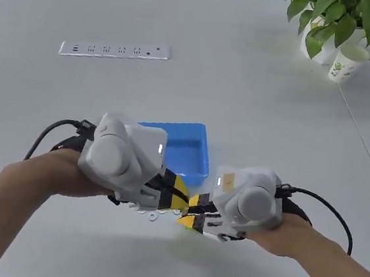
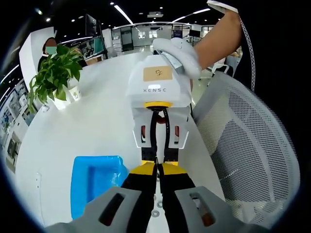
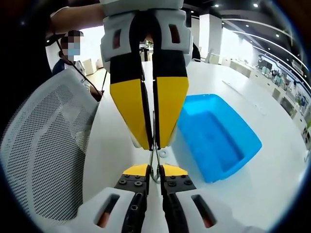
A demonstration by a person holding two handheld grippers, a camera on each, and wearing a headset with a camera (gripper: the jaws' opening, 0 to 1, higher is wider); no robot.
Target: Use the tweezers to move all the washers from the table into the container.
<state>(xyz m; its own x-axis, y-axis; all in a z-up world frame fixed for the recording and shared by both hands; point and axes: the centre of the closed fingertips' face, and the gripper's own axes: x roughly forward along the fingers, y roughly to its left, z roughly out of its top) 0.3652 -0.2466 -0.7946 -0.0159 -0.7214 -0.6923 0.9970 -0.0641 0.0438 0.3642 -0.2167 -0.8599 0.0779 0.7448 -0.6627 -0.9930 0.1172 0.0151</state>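
The container is smooth, glossy blue plastic; the table matt white; the tweezers thin bare metal; the washers pale metal.

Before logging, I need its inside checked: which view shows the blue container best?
Right gripper view: the blue container lies open, its floor plain. The head view has its near-left part covered; the left gripper view sees it obliquely.

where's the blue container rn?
Head view: the blue container sits mid-table, right behind the left gripper and right gripper, whose tips meet just in front of its near edge; the power strip lies far beyond it.
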